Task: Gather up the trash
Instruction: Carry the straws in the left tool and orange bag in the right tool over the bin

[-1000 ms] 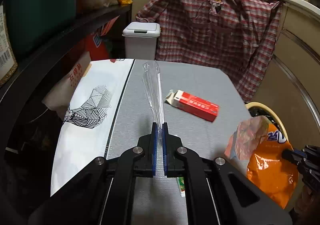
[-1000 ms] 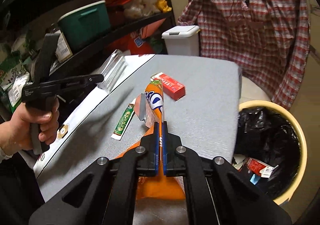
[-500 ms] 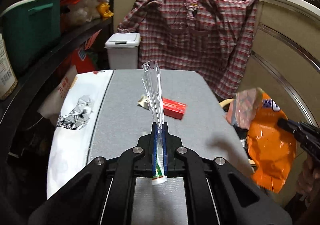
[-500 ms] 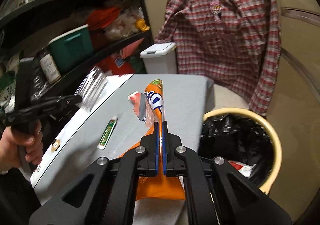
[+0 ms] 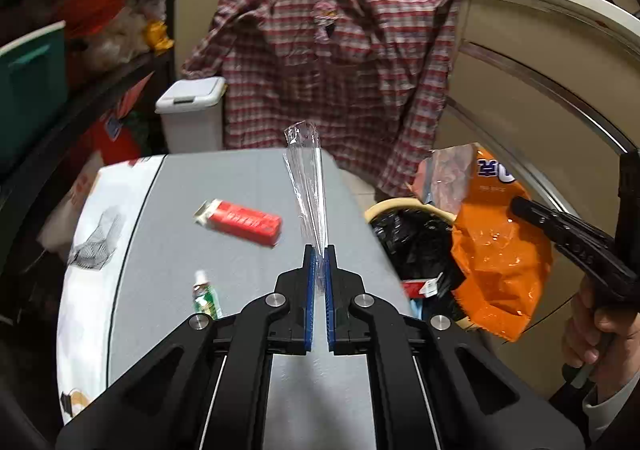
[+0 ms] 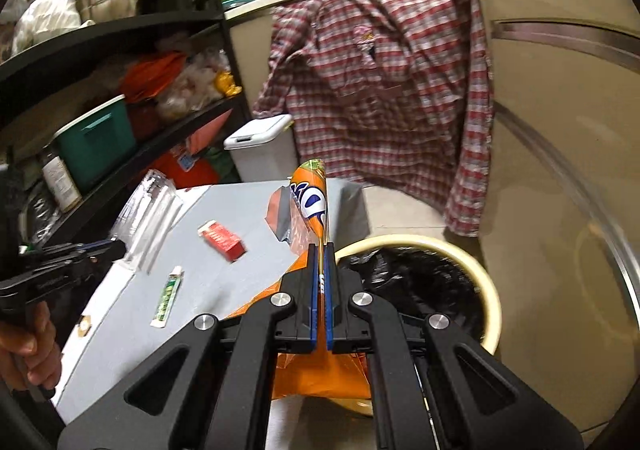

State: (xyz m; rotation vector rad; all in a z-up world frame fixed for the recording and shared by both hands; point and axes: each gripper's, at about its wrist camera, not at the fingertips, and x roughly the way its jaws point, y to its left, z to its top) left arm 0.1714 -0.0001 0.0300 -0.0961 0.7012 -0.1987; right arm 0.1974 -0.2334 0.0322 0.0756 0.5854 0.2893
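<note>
My left gripper (image 5: 319, 252) is shut on a clear plastic wrapper (image 5: 307, 177), held upright above the grey table (image 5: 224, 266); the wrapper also shows in the right wrist view (image 6: 146, 209). My right gripper (image 6: 319, 250) is shut on an orange snack bag (image 6: 310, 201), held over the table's right edge beside the cream bin with a black liner (image 6: 420, 274). In the left wrist view the bag (image 5: 496, 250) hangs over the bin (image 5: 408, 234). A red box (image 5: 240, 221) and a small green tube (image 5: 206, 296) lie on the table.
Dark shelves with a teal storage box (image 6: 96, 141) stand at the left. A white lidded bin (image 5: 192, 117) stands behind the table. A plaid shirt (image 5: 340, 77) hangs at the back. A white patterned cloth (image 5: 92, 242) covers the table's left side.
Both grippers have risen and pulled back from the table. The right gripper has carried the orange bag rightward toward the cream bin. The left still holds the clear wrapper.
</note>
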